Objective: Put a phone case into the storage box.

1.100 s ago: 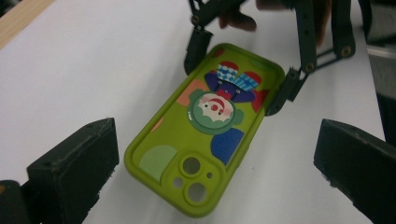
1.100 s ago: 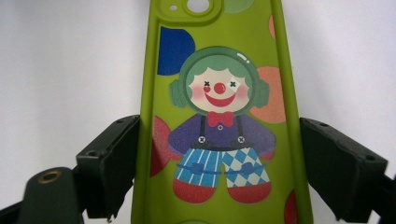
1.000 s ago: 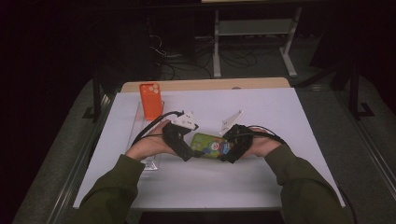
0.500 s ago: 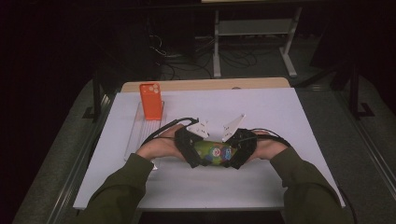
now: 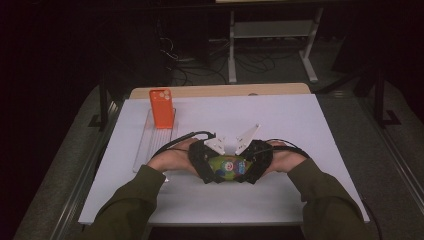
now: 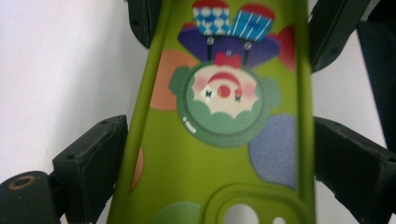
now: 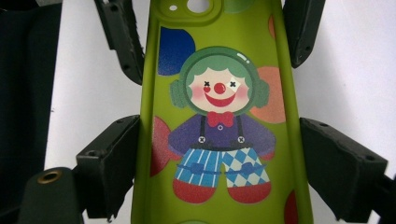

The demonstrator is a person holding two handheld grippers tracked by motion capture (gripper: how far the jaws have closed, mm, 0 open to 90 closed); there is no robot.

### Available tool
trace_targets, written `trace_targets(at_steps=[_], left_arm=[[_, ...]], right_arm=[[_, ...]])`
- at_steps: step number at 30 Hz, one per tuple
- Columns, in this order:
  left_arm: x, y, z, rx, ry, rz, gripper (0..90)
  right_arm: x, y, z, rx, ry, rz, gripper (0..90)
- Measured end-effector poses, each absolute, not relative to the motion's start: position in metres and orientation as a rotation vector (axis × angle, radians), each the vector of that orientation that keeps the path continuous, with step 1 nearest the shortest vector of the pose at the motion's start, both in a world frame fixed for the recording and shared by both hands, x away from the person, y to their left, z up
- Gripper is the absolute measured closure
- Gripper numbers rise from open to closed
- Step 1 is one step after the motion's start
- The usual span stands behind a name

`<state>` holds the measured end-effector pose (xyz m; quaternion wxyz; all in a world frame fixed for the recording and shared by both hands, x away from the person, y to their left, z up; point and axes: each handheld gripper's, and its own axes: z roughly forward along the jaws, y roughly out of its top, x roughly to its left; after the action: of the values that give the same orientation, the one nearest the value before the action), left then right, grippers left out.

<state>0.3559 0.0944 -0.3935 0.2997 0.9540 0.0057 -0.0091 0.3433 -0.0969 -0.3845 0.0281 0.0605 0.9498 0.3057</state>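
White table [image 5: 300, 130], clear tray [image 5: 150, 145], green phone case [image 5: 227, 167]

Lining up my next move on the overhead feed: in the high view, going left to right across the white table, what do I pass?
Clear tray with the orange phone standing at its far end → left hand-held gripper → green clown phone case between the two → right hand-held gripper.

lime-green rubbery phone case [image 7: 219, 116] printed with a clown and coloured dots; orange glossy phone [image 5: 161, 108]; white table sheet [image 5: 300, 125]
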Motion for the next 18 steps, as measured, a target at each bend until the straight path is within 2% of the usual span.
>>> trace_targets(at_steps=[3,18], left_arm=[[0.3563,0.0942,-0.3940,2.531,0.015,-0.029,10.6],[0.3544,0.0938,-0.3927,2.532,-0.007,-0.042,13.9]], right_arm=[[0.3434,-0.0970,-0.3847,0.178,2.931,0.945,15.5],[0.3435,-0.0986,-0.3863,0.162,2.951,0.969,14.8]])
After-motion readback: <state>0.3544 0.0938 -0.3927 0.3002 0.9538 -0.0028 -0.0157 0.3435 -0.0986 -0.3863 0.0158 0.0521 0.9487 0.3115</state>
